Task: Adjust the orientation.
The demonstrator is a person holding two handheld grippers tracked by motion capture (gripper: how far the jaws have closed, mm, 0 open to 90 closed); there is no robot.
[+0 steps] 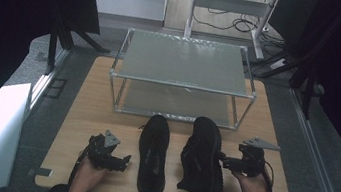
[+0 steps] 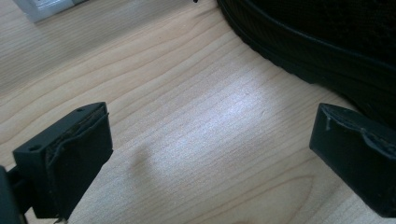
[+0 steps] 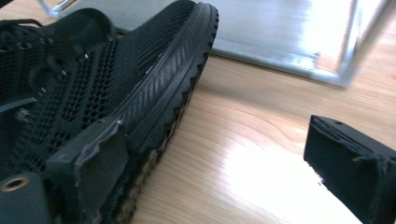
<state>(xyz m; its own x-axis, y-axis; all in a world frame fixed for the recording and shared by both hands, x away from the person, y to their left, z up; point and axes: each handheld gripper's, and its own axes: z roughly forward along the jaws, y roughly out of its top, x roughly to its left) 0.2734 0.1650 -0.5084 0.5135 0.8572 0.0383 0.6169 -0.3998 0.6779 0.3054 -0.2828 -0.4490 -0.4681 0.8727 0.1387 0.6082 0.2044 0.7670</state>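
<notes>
Evidently mid-approach: right gripper (image 1: 231,161), jaws open, should straddle the tilted right shoe (image 1: 203,158) squarely before closing; left gripper (image 1: 116,160) waits open.

- The left shoe (image 1: 153,154) is black all over, matte, with black laces.
- The right shoe (image 1: 204,157) is black too; its upper is a honeycomb mesh (image 3: 70,98), its sole rim carries slanted ribbing (image 3: 173,74).
- The table (image 1: 85,114) is pale wood with fine, wavy grain lines.
- The rack (image 1: 185,63) has silvery metal tubes and dull grey shelves.
- Both grippers, left gripper (image 1: 125,160) and right gripper (image 1: 223,157), are black; each carries a grey plate.
</notes>
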